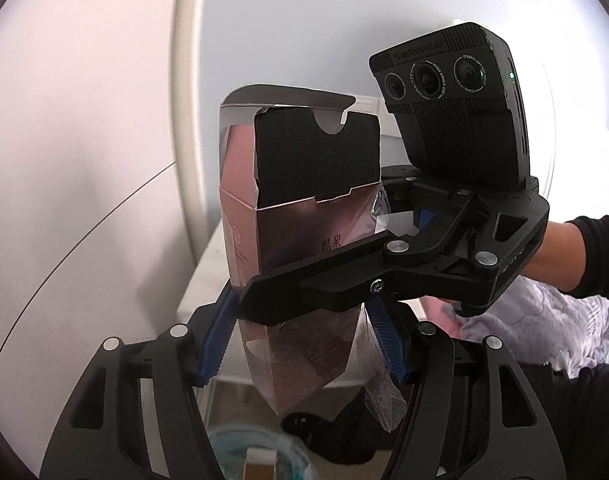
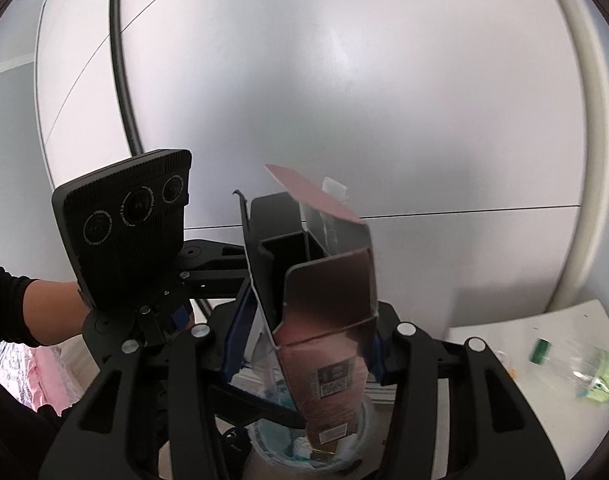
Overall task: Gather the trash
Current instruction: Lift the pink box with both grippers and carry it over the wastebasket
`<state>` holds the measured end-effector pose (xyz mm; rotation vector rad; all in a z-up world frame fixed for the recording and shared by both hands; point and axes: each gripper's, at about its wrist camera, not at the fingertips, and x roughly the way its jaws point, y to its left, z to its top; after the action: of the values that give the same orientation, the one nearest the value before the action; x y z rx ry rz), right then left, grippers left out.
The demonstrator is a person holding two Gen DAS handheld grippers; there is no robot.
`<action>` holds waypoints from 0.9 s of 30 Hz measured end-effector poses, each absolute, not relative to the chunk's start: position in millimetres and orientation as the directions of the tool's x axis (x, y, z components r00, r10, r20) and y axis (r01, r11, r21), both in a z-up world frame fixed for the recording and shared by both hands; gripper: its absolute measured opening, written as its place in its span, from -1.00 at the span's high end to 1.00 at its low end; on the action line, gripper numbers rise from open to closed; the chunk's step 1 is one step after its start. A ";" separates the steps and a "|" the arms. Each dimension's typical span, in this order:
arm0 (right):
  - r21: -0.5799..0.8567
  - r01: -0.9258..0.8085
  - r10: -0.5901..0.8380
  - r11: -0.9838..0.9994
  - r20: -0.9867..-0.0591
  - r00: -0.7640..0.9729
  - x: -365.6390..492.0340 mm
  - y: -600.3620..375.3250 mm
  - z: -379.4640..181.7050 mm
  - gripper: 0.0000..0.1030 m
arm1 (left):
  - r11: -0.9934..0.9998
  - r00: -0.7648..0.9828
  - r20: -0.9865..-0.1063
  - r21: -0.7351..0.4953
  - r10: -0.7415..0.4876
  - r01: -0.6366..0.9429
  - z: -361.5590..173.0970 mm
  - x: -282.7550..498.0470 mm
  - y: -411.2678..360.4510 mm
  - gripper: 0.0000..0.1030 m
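Overhead, both tongs (image 1: 300, 340) (image 2: 304, 344) tight on pink carton (image 1: 300, 240), pale wall (image 2: 344, 100) behind, bin (image 2: 272, 444) beneath.

The carton (image 1: 300, 216) stands upright between the fingers of the left claw (image 1: 300, 340), with the right claw (image 1: 336, 276) reaching in from the right and crossing in front of it. In the right wrist view the carton (image 2: 328, 344) hangs directly above the trash bin (image 2: 280, 446). To the right, a bottle (image 2: 580, 368) lies on the desk (image 2: 504, 324), near its right edge. A bed (image 1: 544, 320) lies behind the right claw.
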<state>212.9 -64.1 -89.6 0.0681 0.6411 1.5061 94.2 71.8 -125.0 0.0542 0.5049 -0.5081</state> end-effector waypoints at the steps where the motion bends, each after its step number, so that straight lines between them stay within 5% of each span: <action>1: 0.426 -0.901 0.934 0.082 -0.347 -0.080 210.7 -55.3 -90.6 0.12 | 0.881 0.758 -0.478 -0.075 -0.443 0.468 -121.5 85.7 72.3 -0.18; 27: 0.532 -0.840 0.856 -0.109 -0.379 -0.351 217.0 80.6 -186.2 0.12 | 0.950 0.753 -0.580 -0.199 -0.311 0.239 -203.0 9.2 136.1 -0.18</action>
<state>217.0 80.6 -186.2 0.0275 0.8174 1.7475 9.2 136.1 -203.0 -0.1150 0.6529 -0.3012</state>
